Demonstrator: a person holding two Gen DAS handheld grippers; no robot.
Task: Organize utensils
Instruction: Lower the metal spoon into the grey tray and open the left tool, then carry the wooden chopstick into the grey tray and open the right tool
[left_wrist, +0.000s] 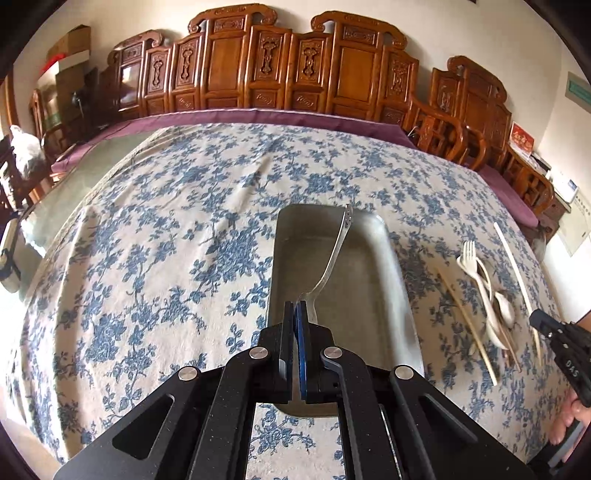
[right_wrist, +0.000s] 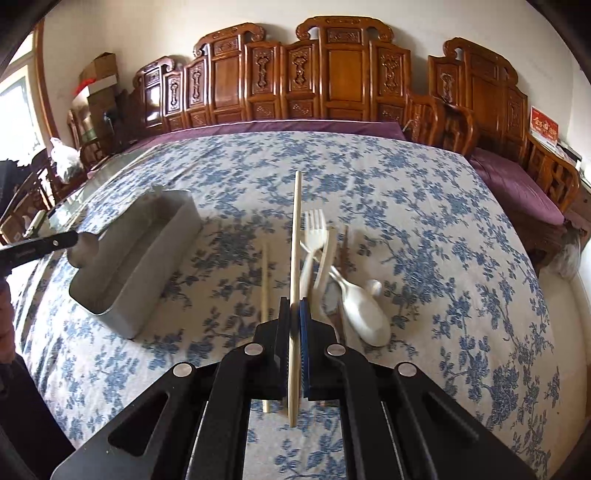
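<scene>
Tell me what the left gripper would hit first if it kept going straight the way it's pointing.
Probably the metal tray: the left gripper, shut on a metal spoon, points down into it. Depth is hard to judge, so the spoon's far end may touch first.

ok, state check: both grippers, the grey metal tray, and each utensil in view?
left gripper: shut on metal spoon, held over tray
right gripper: shut on pale long chopstick
grey rectangular metal tray: upright on the floral cloth, nothing lying inside
second chopstick: lying loose on cloth
cream plastic fork: in loose pile
cream plastic spoon: in pile, bowl toward camera
</scene>
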